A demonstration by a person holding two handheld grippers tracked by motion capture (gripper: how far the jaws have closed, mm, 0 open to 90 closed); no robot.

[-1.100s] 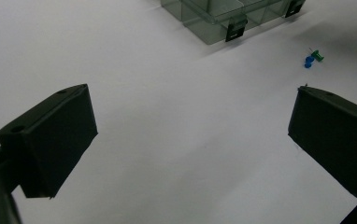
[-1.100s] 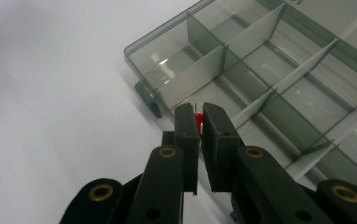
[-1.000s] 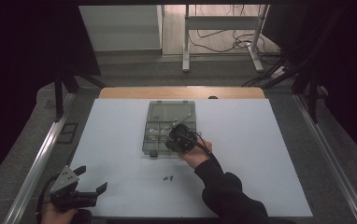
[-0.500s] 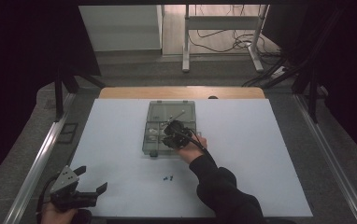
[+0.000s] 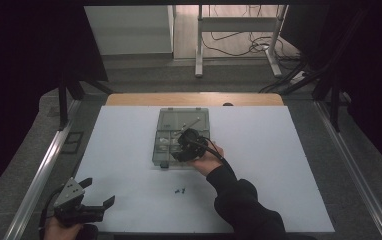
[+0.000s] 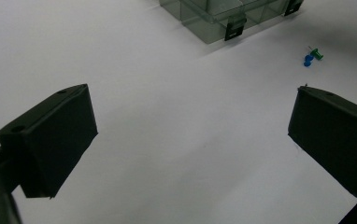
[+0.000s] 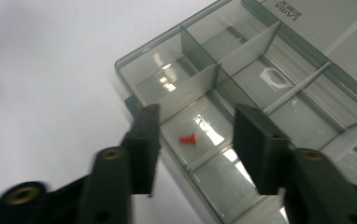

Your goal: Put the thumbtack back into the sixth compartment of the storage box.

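Red pin's in the box, right tongs just let go

Right tongs (image 7: pixel 193 144) have just been opening, nothing pinched, hovering over the red pushpin (image 7: pixel 187 138) lying in a compartment of the clear organizer box (image 5: pixel 166 120). Left tongs (image 5: pixel 98 192) sit spread wide at the desk (image 5: pixel 279 165) corner; blue and green pushpins (image 6: pixel 312 57) lie loose near the box.

Right gripper (image 5: pixel 179 149), black two-jaw tool in right hand (image 5: pixel 205 161): forearm in dark sleeve reaches forward from bottom edge toward table centre; jaws have just been opening, now parted, nothing clamped between. Left gripper (image 5: pixel 99 195), black with grey three-cornered plate, in left hand (image 5: pixel 59 229) at near-left corner: low, jaws wide apart, empty.
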